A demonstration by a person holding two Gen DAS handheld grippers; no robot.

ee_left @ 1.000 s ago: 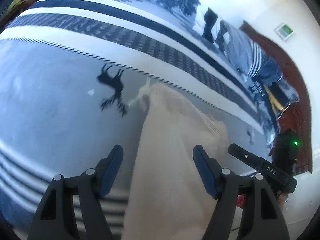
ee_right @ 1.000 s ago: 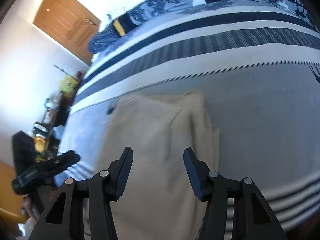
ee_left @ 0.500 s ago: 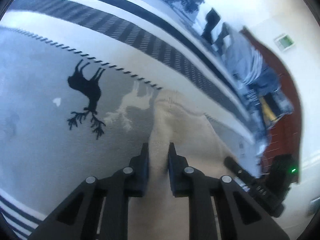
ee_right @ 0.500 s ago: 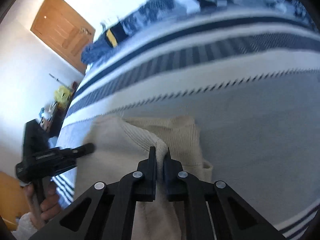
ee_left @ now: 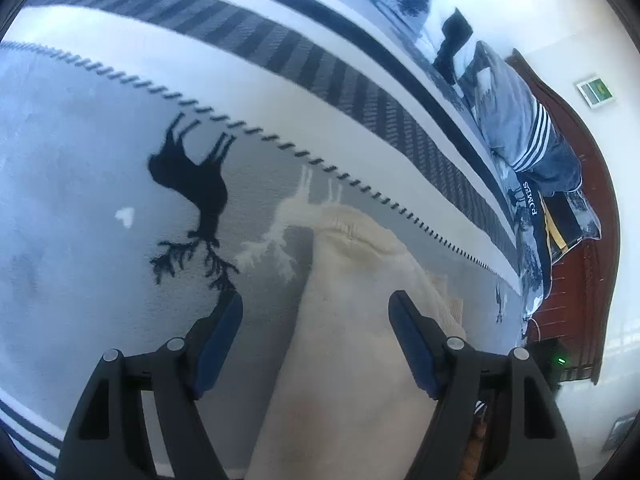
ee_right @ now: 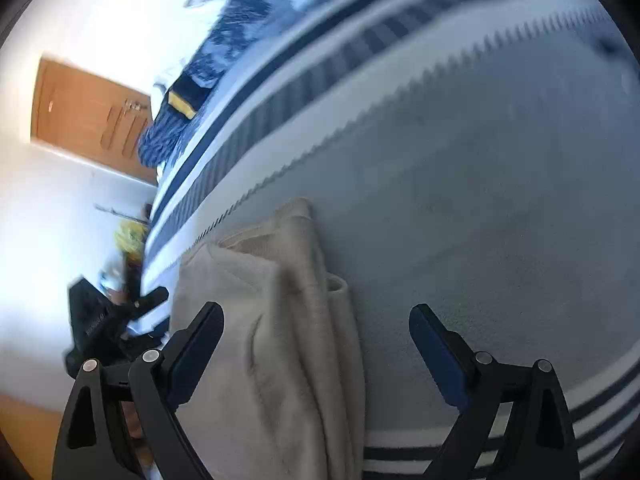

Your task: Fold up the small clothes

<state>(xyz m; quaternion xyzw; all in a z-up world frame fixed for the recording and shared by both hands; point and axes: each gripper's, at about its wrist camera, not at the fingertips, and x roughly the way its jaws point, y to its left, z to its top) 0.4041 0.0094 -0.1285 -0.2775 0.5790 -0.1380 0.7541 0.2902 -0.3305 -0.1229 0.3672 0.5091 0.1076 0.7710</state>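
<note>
Between the fingers of my left tool [ee_left: 316, 336] sits the cream knit garment [ee_left: 352, 360], lying folded lengthwise on the bed blanket [ee_left: 80, 240]. Both pads are clear of the fabric, so that tool is spread wide with nothing gripped; its jaws have just been opening. Just ahead of its left finger [ee_left: 218, 338] there's a black deer print [ee_left: 188, 184] on the blanket, with a paler one beside it, right off the garment's far end.

Over on my right tool [ee_right: 316, 356] it's the same deal: jaws have just been opening and now stand very wide, holding nothing. The garment [ee_right: 272, 352] runs up between the fingers, closer to the left one, with a couple of long folds stacked along its right edge. Way off to the left of that tool there's a wooden door [ee_right: 88, 116], pretty blurry.
</note>
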